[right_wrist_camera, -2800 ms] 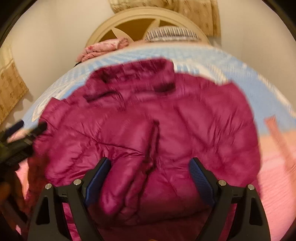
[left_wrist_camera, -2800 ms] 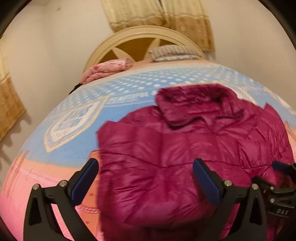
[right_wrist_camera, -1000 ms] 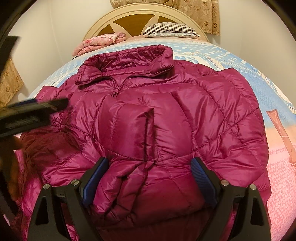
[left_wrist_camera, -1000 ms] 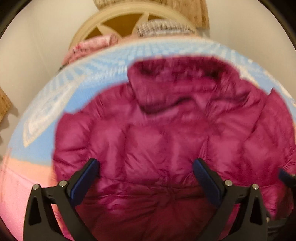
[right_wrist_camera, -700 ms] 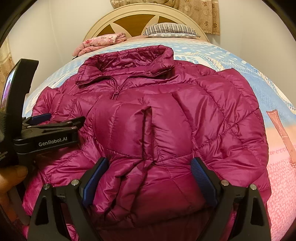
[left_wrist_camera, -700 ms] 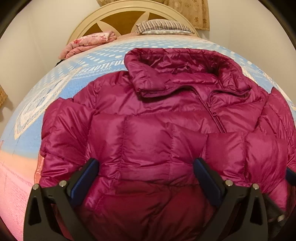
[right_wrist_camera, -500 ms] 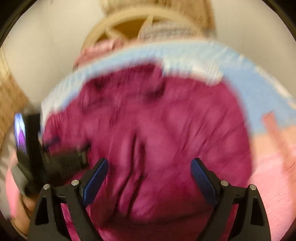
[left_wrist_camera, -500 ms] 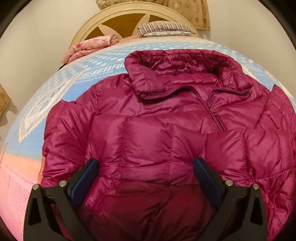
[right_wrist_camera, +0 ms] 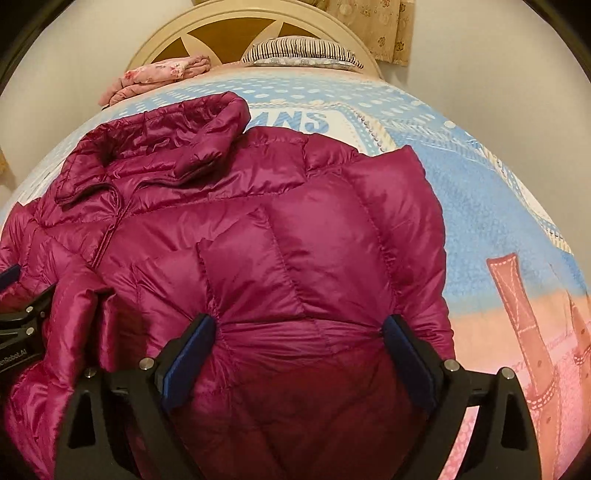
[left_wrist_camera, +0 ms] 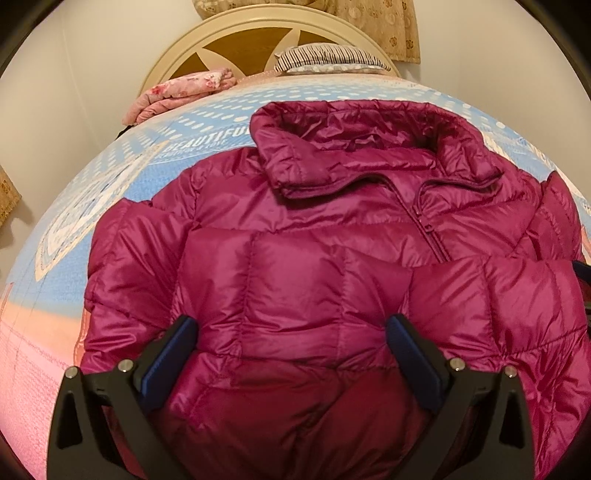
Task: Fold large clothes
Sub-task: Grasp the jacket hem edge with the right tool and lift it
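A magenta puffer jacket (left_wrist_camera: pixel 314 266) lies front up on the bed, collar toward the headboard, both sleeves folded in over its chest. It also shows in the right wrist view (right_wrist_camera: pixel 295 258). My left gripper (left_wrist_camera: pixel 291 343) is open and empty, its jaws spread wide just above the jacket's lower left part. My right gripper (right_wrist_camera: pixel 299 343) is open and empty over the jacket's lower right part. The left gripper's body (right_wrist_camera: pixel 18 332) shows at the left edge of the right wrist view, beside the folded sleeve (right_wrist_camera: pixel 70 332).
The bed has a blue, peach and pink printed cover (right_wrist_camera: pixel 498 229). A folded pink blanket (left_wrist_camera: pixel 177 92) and a striped pillow (left_wrist_camera: pixel 325 59) lie by the cream headboard (left_wrist_camera: pixel 258 22). Walls stand on both sides, with curtains behind the headboard.
Both grippers moved in over the jacket and stay open. The right gripper swung to the right, so the jacket's right shoulder and more bed cover show. The left view has barely shifted lately.
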Tool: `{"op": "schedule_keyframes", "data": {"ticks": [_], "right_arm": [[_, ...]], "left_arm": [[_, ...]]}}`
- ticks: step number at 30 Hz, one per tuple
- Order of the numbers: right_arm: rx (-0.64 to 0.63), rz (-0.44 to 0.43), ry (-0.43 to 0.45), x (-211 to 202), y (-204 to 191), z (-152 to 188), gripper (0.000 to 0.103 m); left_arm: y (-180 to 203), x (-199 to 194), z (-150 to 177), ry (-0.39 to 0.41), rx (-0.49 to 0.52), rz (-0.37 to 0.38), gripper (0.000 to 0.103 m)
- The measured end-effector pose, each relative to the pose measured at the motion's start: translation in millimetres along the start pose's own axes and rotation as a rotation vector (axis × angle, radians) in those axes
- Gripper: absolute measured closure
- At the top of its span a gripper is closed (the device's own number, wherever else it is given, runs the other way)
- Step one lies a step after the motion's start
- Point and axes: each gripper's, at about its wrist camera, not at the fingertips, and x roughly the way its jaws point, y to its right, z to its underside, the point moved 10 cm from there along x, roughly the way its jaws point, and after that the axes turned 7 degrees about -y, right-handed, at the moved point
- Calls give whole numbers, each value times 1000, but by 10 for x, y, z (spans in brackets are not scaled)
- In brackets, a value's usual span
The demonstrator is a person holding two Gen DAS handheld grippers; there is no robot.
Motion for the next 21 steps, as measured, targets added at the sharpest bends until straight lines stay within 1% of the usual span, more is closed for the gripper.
{"op": "schedule_keyframes", "data": {"ticks": [3,5,7,8,9,12,14,15,17,19,20,21], "right_arm": [[-31,-37,-22,-23,13,-26,10],[-78,-78,-30,-70,20,-40,10],[-70,-140,-19,-160,37,-92,10],[-56,-180,1,-223,32,-166,10],[-41,-216,26,-304,33,-266,10],[-40,-252,56,-393,-42,-601,10],[-51,-259,42,-332,-132,-802,10],[-45,-253,41,-264,-171,-968,10],[-28,-250,43,-174,-210,-1182,10],[-2,-281,25,-37,-301,-1457,10],[1,-283,20,-11,-328,-1527,10],[1,-279,16,53,-379,-1672,12]], "left_arm": [[-12,-5,-2,1,-11,19,0],[-21,-6,-7,2,-21,35,0],[-33,-13,-6,6,-30,47,0],[-36,-15,-6,8,-34,51,0],[-40,-16,-9,9,-35,54,0],[-26,-9,-23,8,-36,56,0],[-18,-8,-28,7,-35,57,0],[-20,-4,-26,5,-36,59,0],[-9,-9,-21,5,-36,59,0],[-11,-16,-14,7,-33,56,0],[-13,-23,-11,8,-35,58,0],[-17,-22,-15,9,-35,58,0]]}}
